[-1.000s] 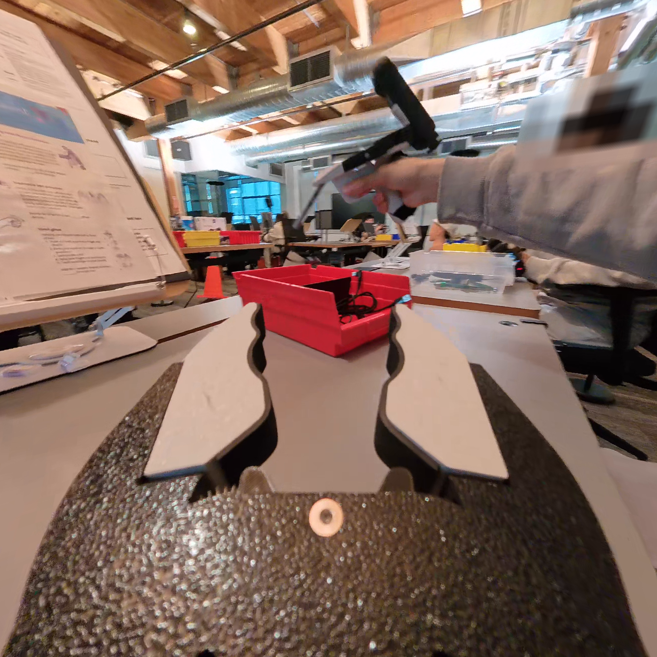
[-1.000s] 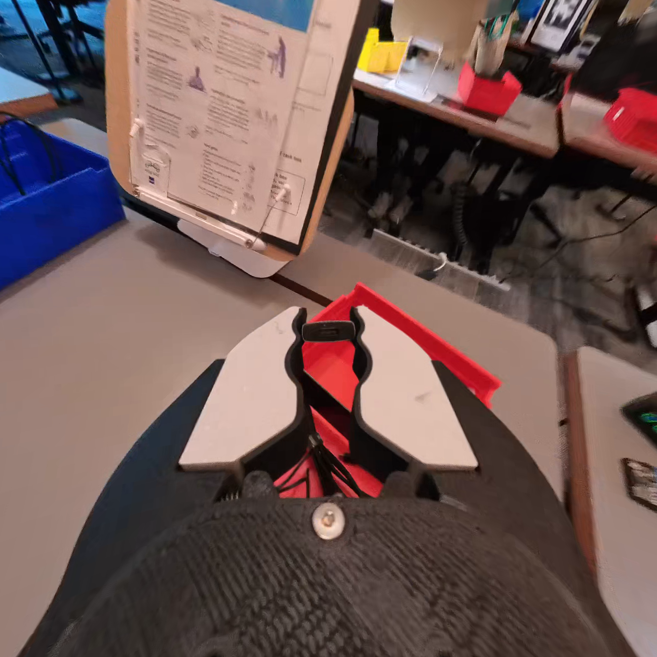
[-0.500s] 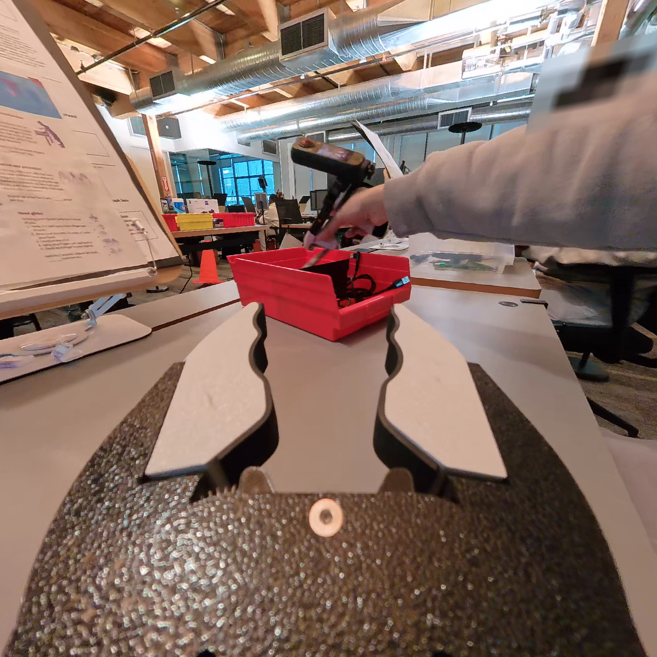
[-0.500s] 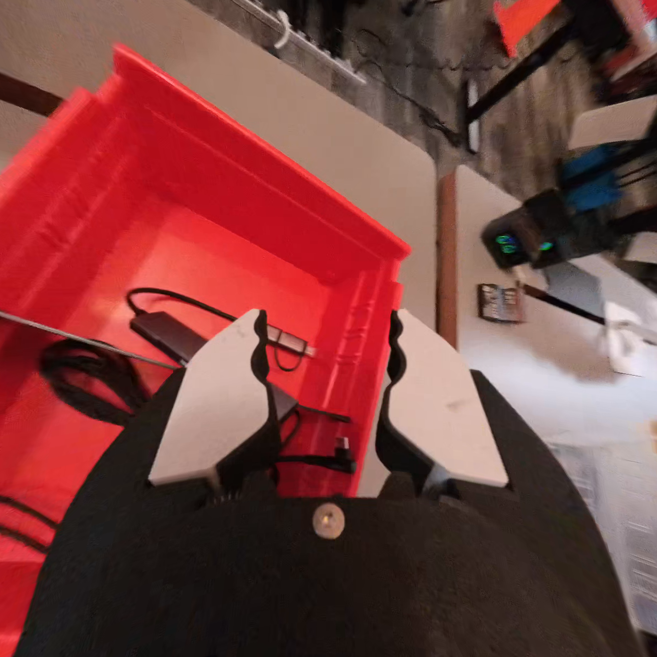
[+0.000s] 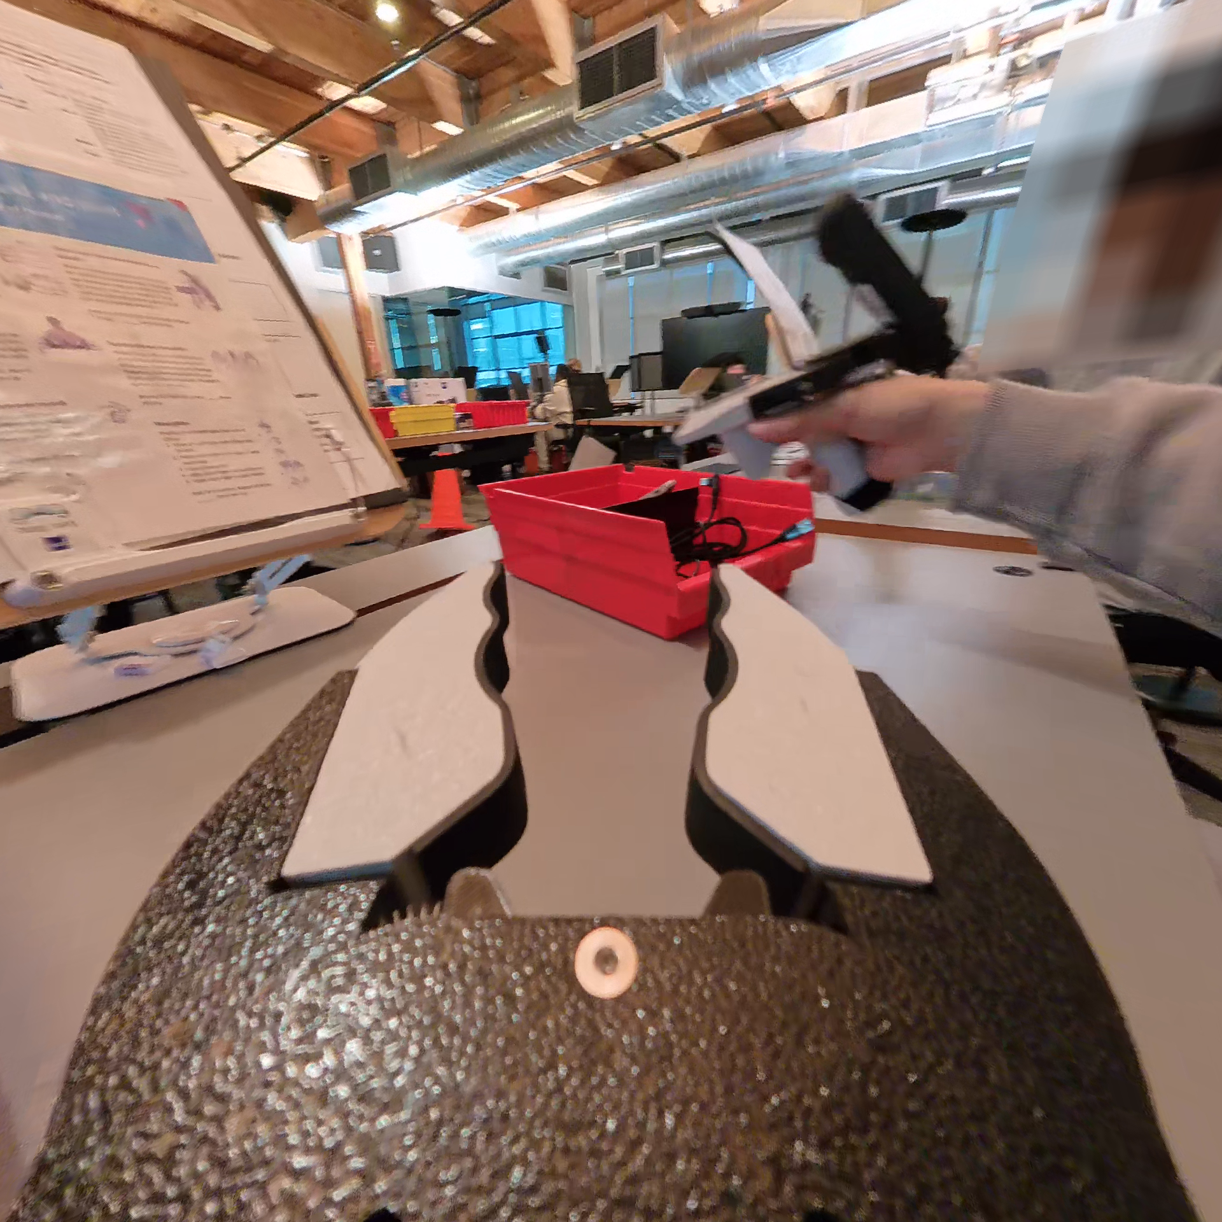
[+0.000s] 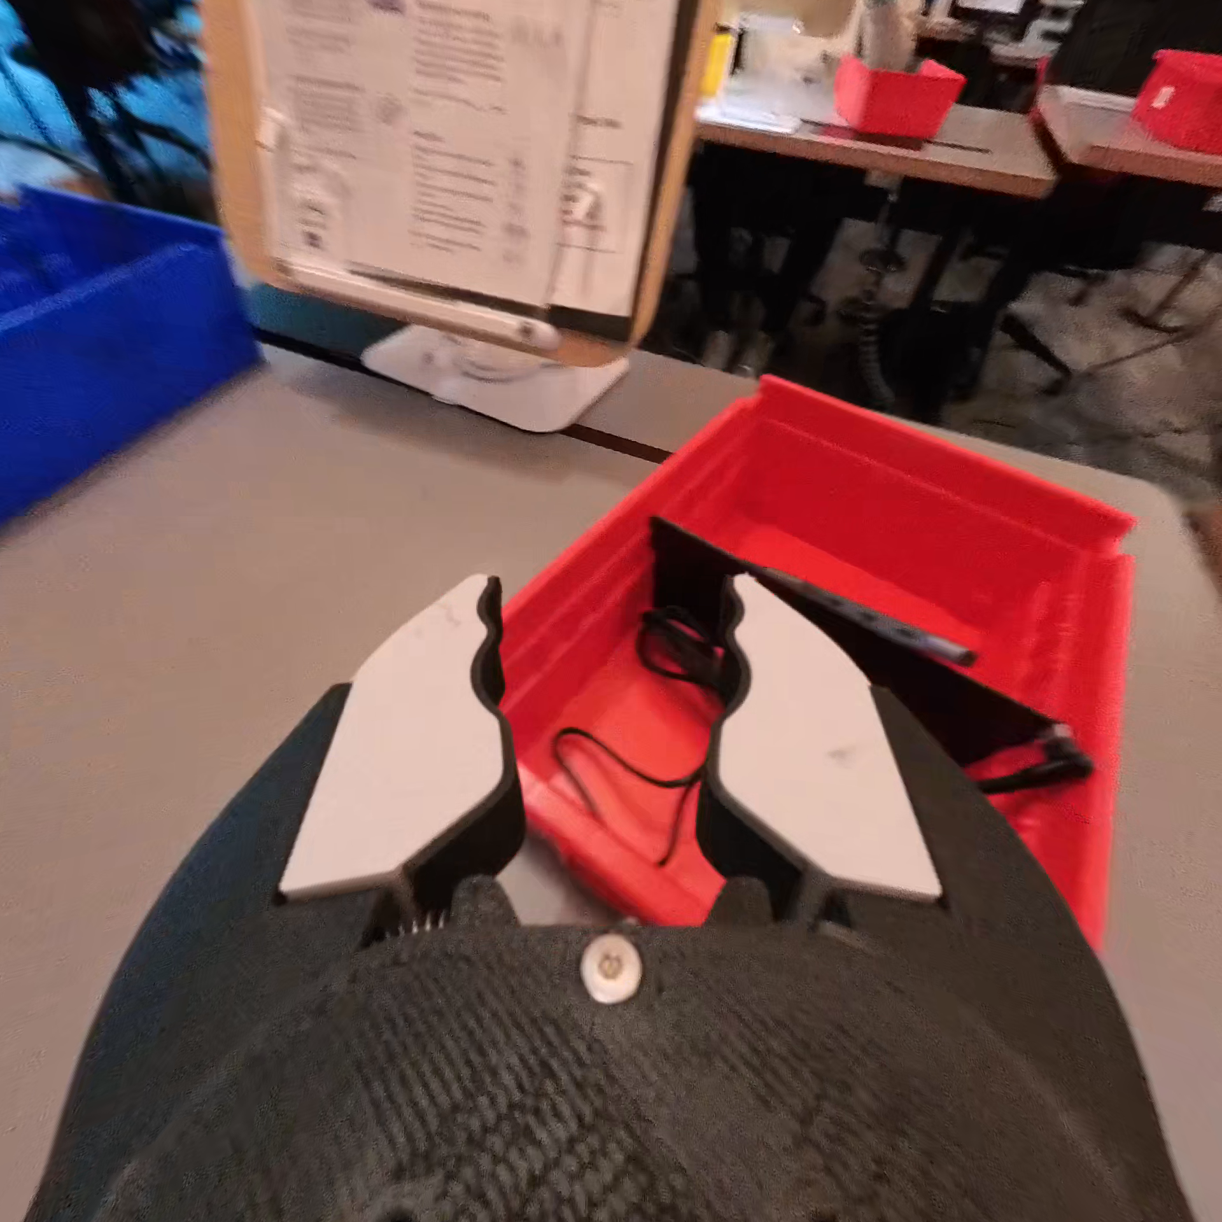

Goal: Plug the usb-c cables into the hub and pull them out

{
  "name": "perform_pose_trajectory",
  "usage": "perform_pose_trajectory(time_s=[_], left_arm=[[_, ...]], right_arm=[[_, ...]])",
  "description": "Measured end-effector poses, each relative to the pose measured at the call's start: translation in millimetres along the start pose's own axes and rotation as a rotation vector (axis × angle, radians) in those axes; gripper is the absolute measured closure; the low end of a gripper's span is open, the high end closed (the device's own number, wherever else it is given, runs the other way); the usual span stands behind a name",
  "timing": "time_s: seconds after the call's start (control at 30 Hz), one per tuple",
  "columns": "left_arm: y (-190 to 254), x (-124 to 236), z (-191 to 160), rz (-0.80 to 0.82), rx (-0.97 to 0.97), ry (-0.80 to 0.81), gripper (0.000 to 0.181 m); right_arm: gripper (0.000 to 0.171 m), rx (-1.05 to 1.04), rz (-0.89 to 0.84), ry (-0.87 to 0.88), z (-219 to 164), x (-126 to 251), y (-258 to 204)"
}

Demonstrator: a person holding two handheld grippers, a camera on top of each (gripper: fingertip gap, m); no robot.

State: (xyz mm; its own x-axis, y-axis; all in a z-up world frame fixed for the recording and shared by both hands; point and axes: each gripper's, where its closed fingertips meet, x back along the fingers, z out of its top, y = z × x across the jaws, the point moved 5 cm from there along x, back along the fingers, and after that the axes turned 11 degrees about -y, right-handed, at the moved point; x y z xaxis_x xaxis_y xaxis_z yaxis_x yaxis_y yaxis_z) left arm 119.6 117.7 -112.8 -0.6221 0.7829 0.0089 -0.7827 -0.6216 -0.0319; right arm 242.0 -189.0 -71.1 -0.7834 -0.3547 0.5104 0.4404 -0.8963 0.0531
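Note:
A red bin (image 6: pixel 926 476) stands on the grey table. Inside it, a slim dark usb-c hub (image 6: pixel 879 621) leans on a black divider (image 6: pixel 688 569). Loose black cables (image 6: pixel 621 767) lie on the bin floor, and one plug (image 6: pixel 1051 760) rests at the right. My right gripper (image 6: pixel 611 588) is open and empty, above the bin's near left corner. My left gripper (image 5: pixel 605 582) is open and empty, low over the table and short of the bin (image 5: pixel 595 549). The left wrist view shows the right gripper (image 5: pixel 714 423) hand-held above the bin, with cables (image 5: pixel 714 535) hanging over the bin's edge.
A document stand (image 6: pixel 449 165) with printed pages stands on the table left of the bin, on a white base (image 5: pixel 185 641). A blue bin (image 6: pixel 99 330) sits at the far left. The table edge runs just right of the red bin. A grey sleeve (image 5: pixel 1091 476) reaches in from the right. The grippers' ends are close to 30 cm from one another.
The right gripper held a small black object over the bin, dipped into the bin and opened. It has now lifted back, empty. The left gripper stayed almost still and open.

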Motion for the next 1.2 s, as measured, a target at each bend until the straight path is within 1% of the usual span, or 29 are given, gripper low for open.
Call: perform_pose_trajectory(time_s=[0.03,0.1,0.17,0.2,0.27,0.3,0.33,0.37,0.4,0.43,0.47,0.53,0.57,0.6,0.63,0.67,0.73,0.8,0.87,0.97,1.0,1.03,1.17,1.2], left_arm=[[-6,4,4,0.047,0.002,-0.009,0.129],[-27,18,11,0.204,0.007,-0.046,0.132],[-59,38,19,0.413,0.009,-0.104,0.132],[-77,49,23,0.49,0.016,-0.143,0.134],[-115,65,25,0.574,0.048,-0.296,0.134],[-136,72,22,0.593,0.095,-0.404,0.133],[-157,78,18,0.603,0.188,-0.486,0.129],[-176,81,16,0.588,0.305,-0.51,0.13],[-194,80,16,0.546,0.431,-0.467,0.132],[-210,76,17,0.488,0.577,-0.376,0.135],[-225,72,16,0.431,0.759,-0.29,0.134],[-250,57,11,0.248,1.093,-0.16,0.135],[-262,49,4,0.194,1.216,-0.13,0.134],[-273,43,-6,0.173,1.32,-0.117,0.128],[-282,38,-15,0.17,1.391,-0.103,0.128],[-289,34,-25,0.196,1.449,-0.102,0.127],[-298,29,-45,0.265,1.528,-0.152,0.118],[-299,23,-63,0.307,1.582,-0.21,0.118],[-300,15,-70,0.256,1.676,-0.155,0.118],[-309,9,-70,0.14,1.806,0.096,0.135],[-310,8,-72,0.123,1.819,0.123,0.142],[-308,6,-76,0.11,1.822,0.105,0.147],[-304,-1,-76,0.028,1.804,0.066,0.147],[-305,-2,-74,0.018,1.781,0.054,0.152]], right_arm=[[0.108,-0.03,0.079,0.039,-7,7,-17],[0.11,-0.093,0.196,0.099,-23,22,-42],[0.114,-0.136,0.252,0.148,-41,38,-58],[0.115,-0.14,0.271,0.163,-49,44,-63],[0.119,-0.145,0.295,0.151,-66,55,-66],[0.119,-0.152,0.296,0.14,-73,59,-64],[0.119,-0.152,0.294,0.138,-78,64,-63],[0.119,-0.142,0.285,0.143,-82,68,-60],[0.119,-0.135,0.265,0.146,-86,71,-55],[0.119,-0.134,0.243,0.147,-88,73,-51],[0.119,-0.133,0.235,0.153,-91,76,-48],[0.119,-0.157,0.237,0.167,-89,78,-45],[0.119,-0.181,0.257,0.181,-87,79,-46],[0.119,-0.203,0.307,0.19,-85,81,-50],[0.12,-0.23,0.348,0.195,-83,83,-51],[0.12,-0.252,0.367,0.197,-80,83,-50],[0.119,-0.265,0.375,0.207,-80,87,-52],[0.12,-0.238,0.372,0.204,-80,94,-51],[0.119,-0.198,0.345,0.17,-86,100,-49],[0.119,-0.155,0.283,0.135,-89,106,-41],[0.119,-0.155,0.272,0.138,-87,107,-38],[0.119,-0.162,0.276,0.142,-86,108,-38],[0.119,-0.167,0.301,0.143,-86,109,-43],[0.119,-0.15,0.303,0.141,-86,108,-45]])
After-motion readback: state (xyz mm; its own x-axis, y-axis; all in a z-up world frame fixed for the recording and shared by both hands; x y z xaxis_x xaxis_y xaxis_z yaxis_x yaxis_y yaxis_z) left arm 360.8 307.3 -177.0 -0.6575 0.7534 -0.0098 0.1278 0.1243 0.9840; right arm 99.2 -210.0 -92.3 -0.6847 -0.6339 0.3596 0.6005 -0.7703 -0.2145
